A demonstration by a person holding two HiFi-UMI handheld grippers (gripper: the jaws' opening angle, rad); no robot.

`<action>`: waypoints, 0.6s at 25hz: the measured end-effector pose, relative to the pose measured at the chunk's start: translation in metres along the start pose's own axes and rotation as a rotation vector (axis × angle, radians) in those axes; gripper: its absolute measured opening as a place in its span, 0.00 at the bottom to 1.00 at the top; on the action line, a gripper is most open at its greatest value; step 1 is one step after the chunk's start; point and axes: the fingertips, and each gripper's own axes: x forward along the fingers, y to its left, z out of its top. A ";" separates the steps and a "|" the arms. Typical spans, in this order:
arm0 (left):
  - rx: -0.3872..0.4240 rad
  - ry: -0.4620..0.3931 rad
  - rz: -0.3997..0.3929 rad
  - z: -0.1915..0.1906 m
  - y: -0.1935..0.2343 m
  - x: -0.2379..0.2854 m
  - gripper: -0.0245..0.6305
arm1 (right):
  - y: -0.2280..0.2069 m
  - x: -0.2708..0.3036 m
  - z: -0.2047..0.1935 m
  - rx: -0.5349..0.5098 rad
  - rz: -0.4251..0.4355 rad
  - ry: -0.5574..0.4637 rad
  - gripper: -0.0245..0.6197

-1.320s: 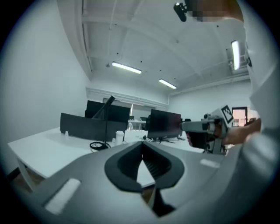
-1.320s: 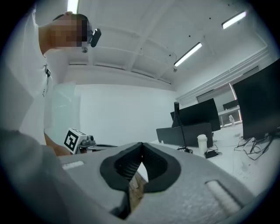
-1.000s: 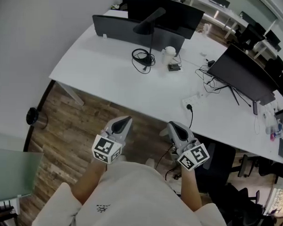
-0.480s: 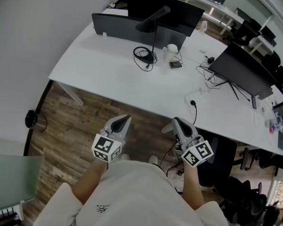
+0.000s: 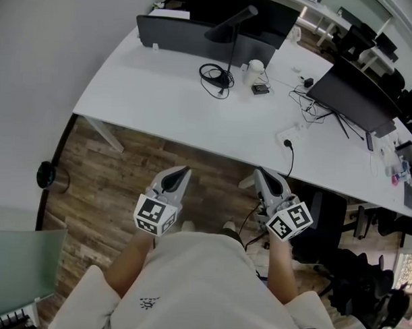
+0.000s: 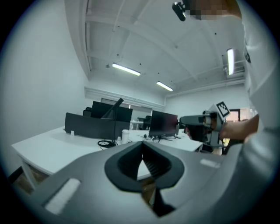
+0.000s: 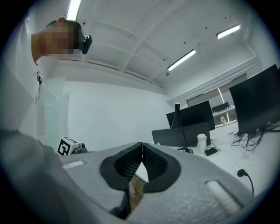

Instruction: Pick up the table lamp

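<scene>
The table lamp (image 5: 232,43) is black, with a thin upright stem and a slanted head. It stands at the back of the white desk (image 5: 161,105) beside a coiled black cable (image 5: 214,74). My left gripper (image 5: 181,174) and right gripper (image 5: 259,173) hover over the wooden floor in front of the desk, well short of the lamp. Both are shut with nothing between the jaws. In the left gripper view the lamp (image 6: 114,124) stands far ahead, beyond my left gripper (image 6: 142,149). In the right gripper view the lamp (image 7: 179,124) rises past my right gripper (image 7: 141,151).
A dark partition screen (image 5: 187,37) runs behind the lamp. A white cup (image 5: 255,68) and a small black device (image 5: 260,89) sit to its right. Monitors (image 5: 353,98), a power strip (image 5: 289,136) and tangled cables fill the desk's right side. A black chair (image 5: 322,225) stands right of me.
The desk has come slightly nearer in the head view, and both grippers have been carried forward toward it. Their jaws stay shut.
</scene>
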 end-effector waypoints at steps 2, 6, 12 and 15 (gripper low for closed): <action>0.000 -0.003 -0.008 0.000 0.003 -0.005 0.03 | 0.006 0.003 0.000 -0.008 -0.005 0.001 0.04; -0.007 0.003 -0.010 -0.006 0.012 -0.013 0.03 | 0.012 0.008 -0.005 -0.022 -0.020 0.023 0.04; -0.013 0.009 0.000 -0.011 0.020 -0.022 0.03 | 0.018 0.013 -0.008 -0.023 -0.016 0.034 0.04; -0.010 0.005 0.005 -0.009 0.022 -0.024 0.03 | 0.020 0.017 -0.006 -0.023 -0.008 0.035 0.04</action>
